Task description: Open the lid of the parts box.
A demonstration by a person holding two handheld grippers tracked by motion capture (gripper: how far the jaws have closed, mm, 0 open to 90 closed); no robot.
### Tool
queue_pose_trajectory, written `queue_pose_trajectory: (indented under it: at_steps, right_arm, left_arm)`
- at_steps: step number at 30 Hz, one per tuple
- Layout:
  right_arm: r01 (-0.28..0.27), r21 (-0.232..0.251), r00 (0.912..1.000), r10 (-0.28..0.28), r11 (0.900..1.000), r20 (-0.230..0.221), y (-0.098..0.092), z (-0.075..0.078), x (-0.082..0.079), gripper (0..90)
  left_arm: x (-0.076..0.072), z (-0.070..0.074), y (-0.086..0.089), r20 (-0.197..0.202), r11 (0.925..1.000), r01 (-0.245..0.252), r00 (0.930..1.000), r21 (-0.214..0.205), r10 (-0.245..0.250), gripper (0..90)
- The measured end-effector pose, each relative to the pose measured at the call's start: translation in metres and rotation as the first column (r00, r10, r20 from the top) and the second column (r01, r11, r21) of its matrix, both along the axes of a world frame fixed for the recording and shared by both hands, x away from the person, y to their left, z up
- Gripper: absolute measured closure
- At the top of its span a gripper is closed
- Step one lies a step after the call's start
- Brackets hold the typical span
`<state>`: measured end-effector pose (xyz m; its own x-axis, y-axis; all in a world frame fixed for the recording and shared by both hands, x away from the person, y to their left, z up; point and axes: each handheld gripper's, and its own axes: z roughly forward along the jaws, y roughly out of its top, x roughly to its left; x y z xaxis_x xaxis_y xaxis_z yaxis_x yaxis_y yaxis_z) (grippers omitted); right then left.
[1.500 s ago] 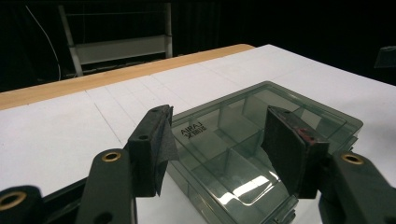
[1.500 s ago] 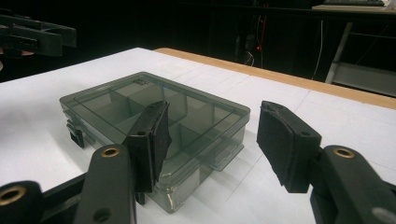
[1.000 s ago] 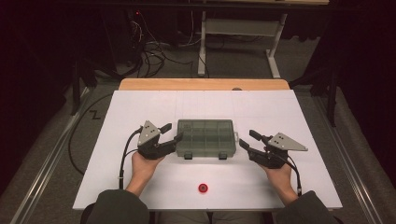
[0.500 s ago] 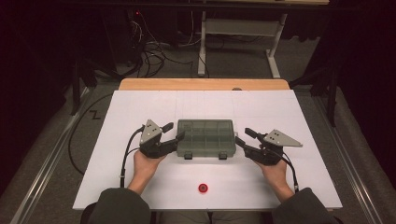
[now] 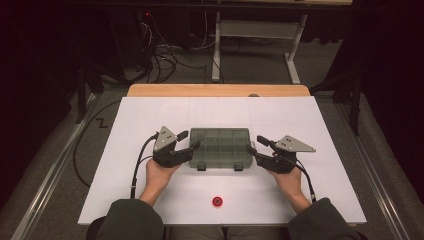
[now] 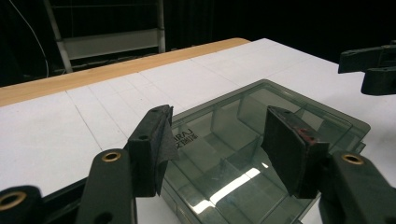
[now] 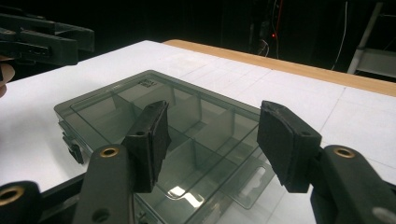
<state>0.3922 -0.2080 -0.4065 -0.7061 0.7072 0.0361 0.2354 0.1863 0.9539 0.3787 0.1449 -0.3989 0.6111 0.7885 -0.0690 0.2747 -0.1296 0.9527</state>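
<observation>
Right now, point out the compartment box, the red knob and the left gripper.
compartment box [image 5: 220,148], high view, on the middle of its clear lid.
red knob [image 5: 217,201], high view, on its top face.
left gripper [image 5: 190,140], high view, midway between its open fingertips at the box's left end.

The box [image 5: 220,148] blocks the middle; bare table [image 5: 150,115] all around; a red knob [image 5: 217,201] nearer.

- Left gripper [image 5: 192,142]: showing a black body, wearing a grey three-cornered plate; trailing a black cable.
- Right gripper [image 5: 256,144]: showing the same black build, carrying a grey plate, trailing a cable.
- Jaws: bearing brass-coloured screw eyelets, wearing dark textured pads.
- Sleeves [image 5: 127,220]: appearing dark olive-grey, covering both forearms.
</observation>
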Motion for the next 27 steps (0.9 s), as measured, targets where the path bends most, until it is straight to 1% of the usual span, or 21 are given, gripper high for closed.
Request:
queue_pose_trajectory:
  at_steps: [4,8,11,13,16,19,21,25,27]
  right_arm:
    - [-0.008,-0.003,1.0,0.008,1.0,-0.001,0.0028,-0.0007,0.0023,45.2]
    - [-0.011,-0.016,0.9998,0.01,0.9998,-0.016,0.0058,-0.003,0.0054,45.3]
    - [-0.018,-0.022,0.9993,0.018,0.9996,-0.034,0.0077,-0.0027,0.0063,45.6]
    - [-0.021,-0.031,0.9987,0.02,0.9993,-0.046,0.0084,-0.0013,0.006,46.2]
    - [-0.023,-0.041,0.9974,0.02,0.9989,-0.07,0.0081,0.0008,0.0067,47.1]
    - [-0.019,-0.057,0.9952,0.014,0.9982,-0.096,0.007,0.0025,0.0077,49.4]
    - [-0.015,-0.064,0.9925,0.007,0.9978,-0.122,0.0059,0.0035,0.0089,51.1]
    - [-0.015,-0.08,0.9907,0.004,0.9967,-0.136,0.0053,0.004,0.0096,52.1]
    - [-0.018,-0.087,0.9898,0.005,0.996,-0.142,0.0054,0.0038,0.0097,52.3]
  left_arm:
    - [0.0022,-0.001,-0.0022,-0.004,1.0,0.005,1.0,0.002,-0.005,42.1]
    - [0.0033,-0.0016,-0.0041,-0.008,0.9998,0.009,0.9999,0.017,-0.009,42.0]
    - [0.0033,-0.0018,-0.0046,-0.009,0.9995,0.005,1.0,0.031,-0.005,41.3]
    - [0.0037,-0.0025,-0.0049,-0.018,0.9992,0.001,0.9998,0.04,0.0,41.0]
    - [0.0035,-0.0026,-0.0055,-0.021,0.999,0.004,0.9998,0.044,-0.003,41.1]
    - [0.0018,-0.0006,-0.0064,-0.018,0.9982,0.007,0.9998,0.06,-0.005,41.6]
    - [0.0004,0.0012,-0.0071,-0.016,0.9976,0.01,0.9998,0.068,-0.009,42.1]
    - [-0.0009,0.0033,-0.0082,-0.019,0.996,0.018,0.9997,0.087,-0.017,42.8]
    - [-0.0008,0.0038,-0.0086,-0.031,0.9949,0.022,0.9993,0.098,-0.019,43.2]
